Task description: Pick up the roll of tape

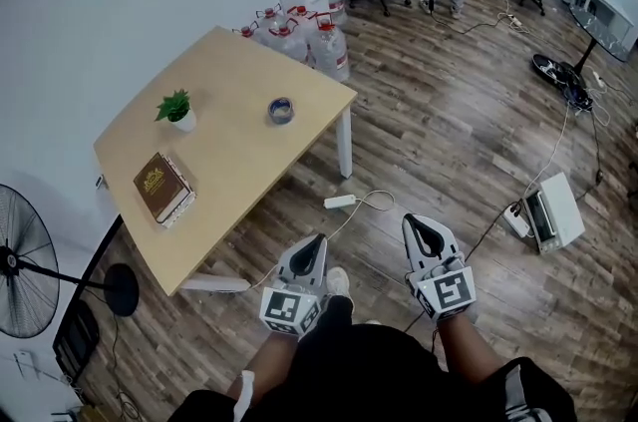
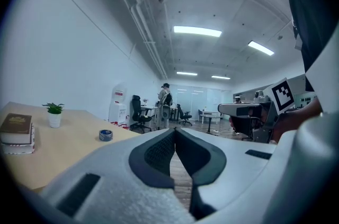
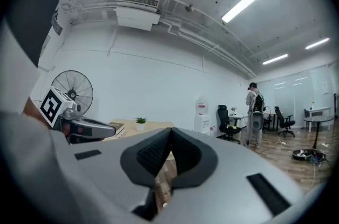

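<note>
Standing well back from the table (image 1: 249, 166) on wood-plank floor (image 1: 449, 131), roll of tape (image 1: 281, 111) not yet reached. Lying flat toward the table's right-hand corner, hole upward: no long axis to line up with, only a round outline with an upright core. Well apart from the potted plant (image 1: 176, 109) at its 9 o'clock and the book (image 1: 162, 186) at its 7 o'clock. Set between 11 and 12 o'clock of the left claw (image 1: 318, 239) in the head view, closer to 10 o'clock of the right claw (image 1: 412, 221); left hand nearer, so probably the one to send. In the left gripper view, seen at 9 o'clock of the pads (image 2: 159, 151), across bare tabletop. Both claws pinched fully together on nothing, dark ribbed pads meeting at the tips, pale moulded shells behind, marker cubes (image 1: 289, 308) at the back. Next move, by judgement: spreading the chosen claw ahead of arrival, reaching in over the table's near edge, then straddling the ring across its width or pinching one wall through the hole. A small blue-grey ring, smooth-sided and light by the look of it, likely to skate on the pale matte wood-grain top if nudged from one side only. Also worth minding underfoot: white power strip (image 1: 340, 202) and cable (image 1: 374, 196) on the floor between claws and table leg (image 1: 345, 143)
</note>
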